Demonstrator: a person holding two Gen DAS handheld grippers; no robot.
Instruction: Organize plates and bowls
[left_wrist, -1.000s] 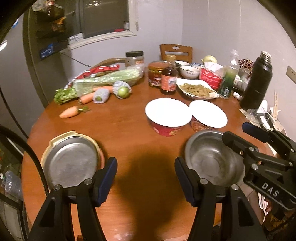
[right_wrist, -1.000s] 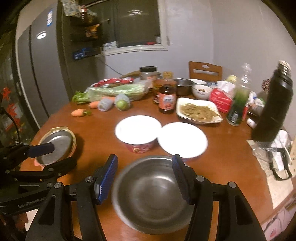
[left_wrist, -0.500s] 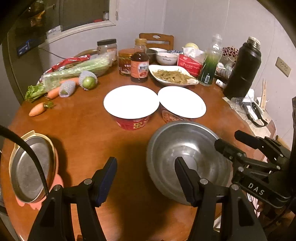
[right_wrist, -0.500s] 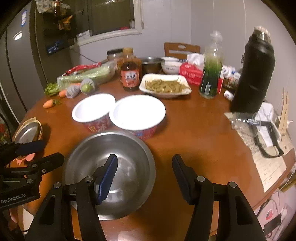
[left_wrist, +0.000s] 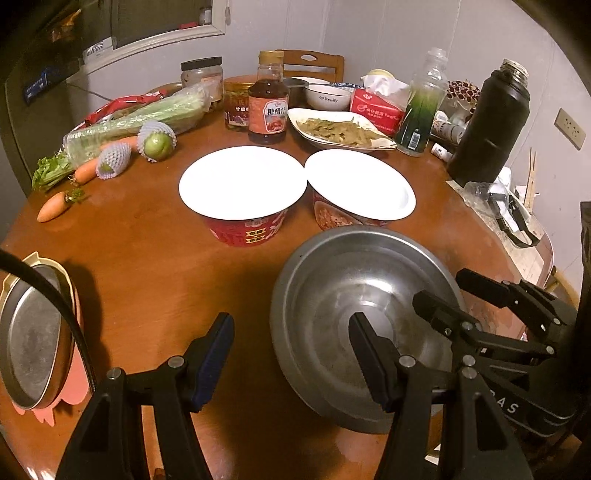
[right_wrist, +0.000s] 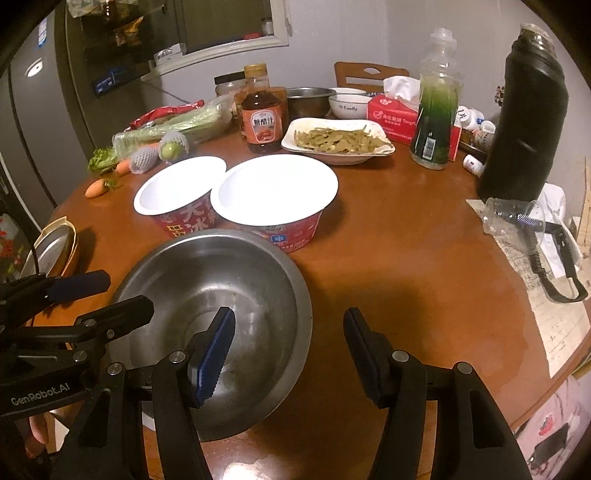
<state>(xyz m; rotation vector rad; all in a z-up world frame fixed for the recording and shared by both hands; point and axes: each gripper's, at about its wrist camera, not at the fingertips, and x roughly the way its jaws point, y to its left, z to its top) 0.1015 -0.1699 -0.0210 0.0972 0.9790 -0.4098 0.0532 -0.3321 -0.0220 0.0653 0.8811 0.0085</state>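
Steel bowl (left_wrist: 343, 306) sits empty on the wooden round table (left_wrist: 155, 266), near edge, just in front of the two red paper bowls (left_wrist: 243, 199).

Left to right: a steel plate (left_wrist: 31, 339) on a pink mat at the table's far-left edge, well apart from the bowl. My left gripper (left_wrist: 291, 354) has jaws part open and straddles the bowl's left rim: one finger over bare table, the other over the bowl's inside. No pad presses the rim; holding nothing.

My right gripper (right_wrist: 288, 354) mirrors that on the bowl's right rim (right_wrist: 295, 295): jaws part open, left finger (right_wrist: 212, 354) inside the bowl, right finger outside over the table. Can't tell whether the inside pad touches the metal; no clamp visible.

Each gripper shows in the other's camera, both angled down at the bowl from opposite sides.

Behind the paper bowls: a white dish of greens (right_wrist: 338, 142), sauce bottle (right_wrist: 262, 118), black flask (right_wrist: 524, 122) far right.
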